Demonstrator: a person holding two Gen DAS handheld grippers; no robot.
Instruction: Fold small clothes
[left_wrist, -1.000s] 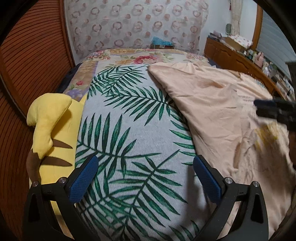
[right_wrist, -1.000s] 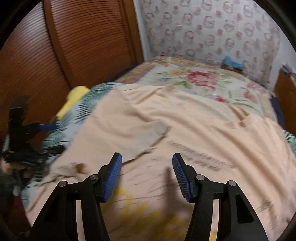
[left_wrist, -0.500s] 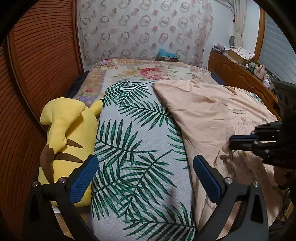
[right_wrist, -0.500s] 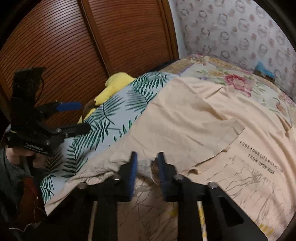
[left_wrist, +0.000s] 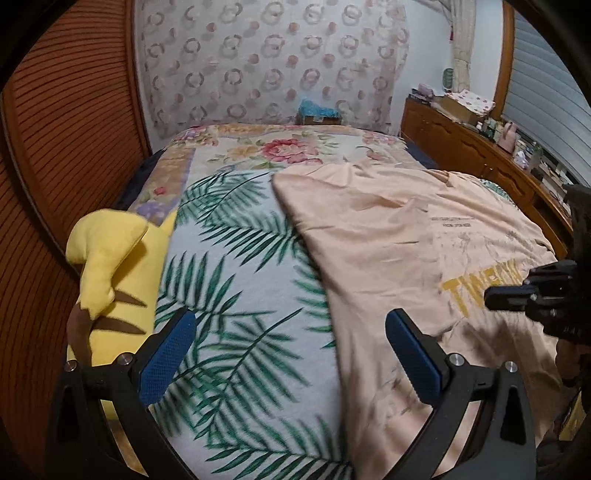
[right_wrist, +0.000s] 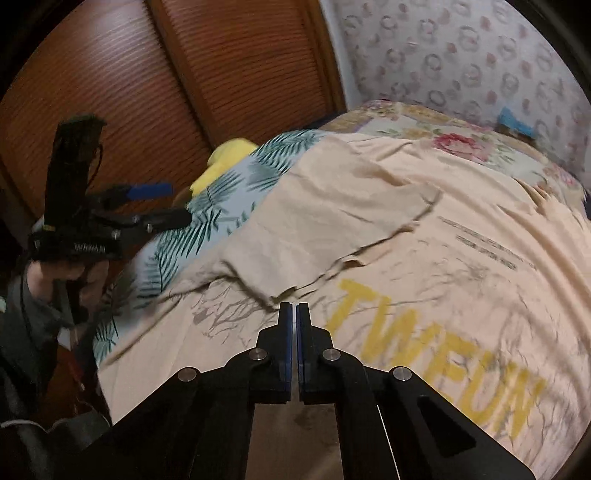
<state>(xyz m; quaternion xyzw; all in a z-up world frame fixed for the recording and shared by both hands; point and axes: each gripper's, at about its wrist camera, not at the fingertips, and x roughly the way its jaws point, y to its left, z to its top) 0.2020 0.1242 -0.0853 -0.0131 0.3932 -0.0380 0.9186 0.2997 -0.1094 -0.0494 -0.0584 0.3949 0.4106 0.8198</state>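
Note:
A peach T-shirt (left_wrist: 388, 240) with yellow letters lies spread on the bed, its left part folded over the front; it also shows in the right wrist view (right_wrist: 424, 240). My left gripper (left_wrist: 290, 354) is open and empty, hovering above the palm-leaf blanket (left_wrist: 236, 280) near the shirt's left edge. My right gripper (right_wrist: 294, 314) is shut with its blue pads together, raised just above the shirt near the folded flap's edge; no cloth shows between them. It also shows at the right of the left wrist view (left_wrist: 517, 291). The left gripper shows in the right wrist view (right_wrist: 147, 203).
A yellow plush toy (left_wrist: 110, 273) lies at the bed's left edge beside wooden slatted doors (left_wrist: 55, 147). A floral bedspread (left_wrist: 280, 151) covers the far end. A wooden cabinet (left_wrist: 461, 144) with clutter runs along the right side. A patterned wall is behind.
My right gripper closed fully from open and pulled back toward the shirt's near part. My left gripper drew back and up, staying open.

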